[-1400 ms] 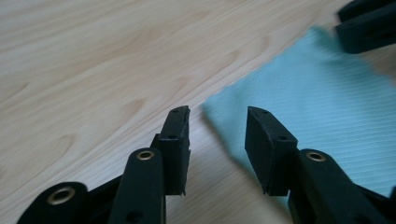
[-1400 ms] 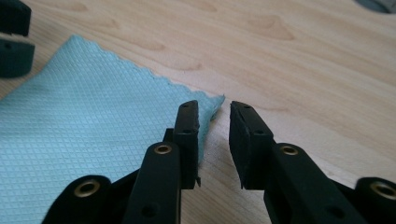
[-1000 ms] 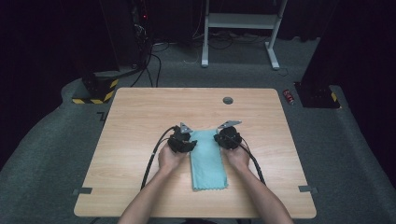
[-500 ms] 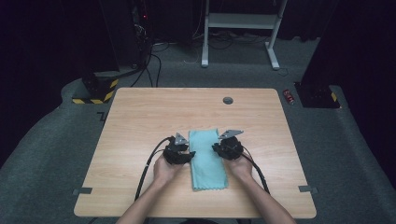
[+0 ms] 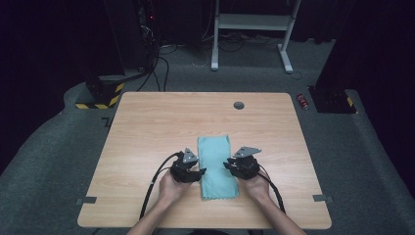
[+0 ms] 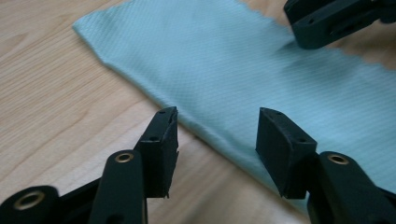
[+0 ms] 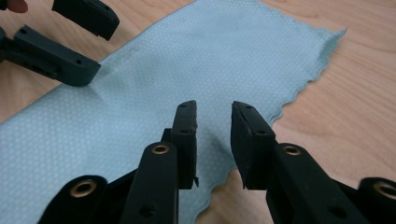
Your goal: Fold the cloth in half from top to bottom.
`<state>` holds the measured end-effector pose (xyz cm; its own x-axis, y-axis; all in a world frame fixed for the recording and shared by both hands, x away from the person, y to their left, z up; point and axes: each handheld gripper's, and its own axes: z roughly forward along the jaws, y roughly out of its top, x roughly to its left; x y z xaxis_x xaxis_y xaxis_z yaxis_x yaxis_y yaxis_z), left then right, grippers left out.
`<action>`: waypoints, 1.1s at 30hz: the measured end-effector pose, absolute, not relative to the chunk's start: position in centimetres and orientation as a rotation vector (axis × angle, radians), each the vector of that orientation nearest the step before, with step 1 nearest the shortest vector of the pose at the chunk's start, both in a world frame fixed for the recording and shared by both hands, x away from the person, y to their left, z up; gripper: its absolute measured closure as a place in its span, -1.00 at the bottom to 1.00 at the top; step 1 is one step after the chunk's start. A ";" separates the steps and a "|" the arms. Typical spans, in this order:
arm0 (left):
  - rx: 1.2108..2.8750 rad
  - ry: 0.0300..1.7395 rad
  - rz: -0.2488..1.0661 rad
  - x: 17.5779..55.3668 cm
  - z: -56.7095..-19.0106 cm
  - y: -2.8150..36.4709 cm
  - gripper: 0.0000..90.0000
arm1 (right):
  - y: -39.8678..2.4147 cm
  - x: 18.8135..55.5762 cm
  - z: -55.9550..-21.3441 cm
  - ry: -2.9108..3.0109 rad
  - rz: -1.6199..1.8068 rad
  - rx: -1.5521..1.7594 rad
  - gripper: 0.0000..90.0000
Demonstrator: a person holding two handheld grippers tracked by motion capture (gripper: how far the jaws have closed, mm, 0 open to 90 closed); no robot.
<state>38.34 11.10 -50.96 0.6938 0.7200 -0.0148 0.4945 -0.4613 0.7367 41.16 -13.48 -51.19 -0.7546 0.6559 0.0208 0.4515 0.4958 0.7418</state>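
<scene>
On the wooden surface (image 5: 147, 127), a folded teal cloth (image 5: 215, 161) is lying flat near the front edge, and we are taking it as our landmark. We are holding the left gripper (image 5: 195, 172) just beside its left long edge and the right gripper (image 5: 234, 165) just beside its right long edge, both near the cloth's front half. Compared with a second ago, both hands are sitting closer to us along the cloth, which is now stretching farther back from them than before. Both pairs of jaws have just been opening. In the left gripper view (image 6: 215, 133) the jaws are standing wide over the cloth's folded edge with nothing pinched; in the right gripper view (image 7: 212, 130) the gap is narrower, and the cloth's scalloped edge (image 7: 299, 88) is lying under the jaws, not gripped. We are reading this as a release: the fold looks laid down, and the cloth is resting free for a further fold or a withdrawal.
</scene>
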 end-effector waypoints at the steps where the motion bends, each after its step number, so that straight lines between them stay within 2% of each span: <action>1: 2.155 0.924 0.390 38.0 -50.9 10.9 0.05 | -13.6 40.8 -51.2 2.484 1.107 0.938 0.56; 4: 2.181 0.902 0.425 37.2 -51.0 10.5 0.03 | -13.6 39.9 -51.3 2.485 1.090 0.914 0.51; 9: 2.172 0.924 0.396 36.5 -51.6 10.4 0.03 | -13.7 38.7 -51.4 2.481 1.078 0.893 0.46; 19: 2.178 0.919 0.424 35.2 -52.0 11.2 0.03 | -13.9 37.5 -52.1 2.490 1.081 0.860 0.42; 29: 2.163 0.893 0.389 33.1 -51.6 11.7 0.04 | -15.5 34.5 -51.4 2.520 1.148 0.763 0.43; 33: 2.130 0.921 0.357 33.7 -51.3 11.9 0.04 | -15.8 34.8 -51.0 2.502 1.154 0.797 0.43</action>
<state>33.66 11.92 -51.34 0.6990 0.7137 -0.0449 0.4968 -0.4395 0.7484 34.79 -15.83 -51.01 -0.8112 0.5845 -0.0161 0.3672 0.5307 0.7639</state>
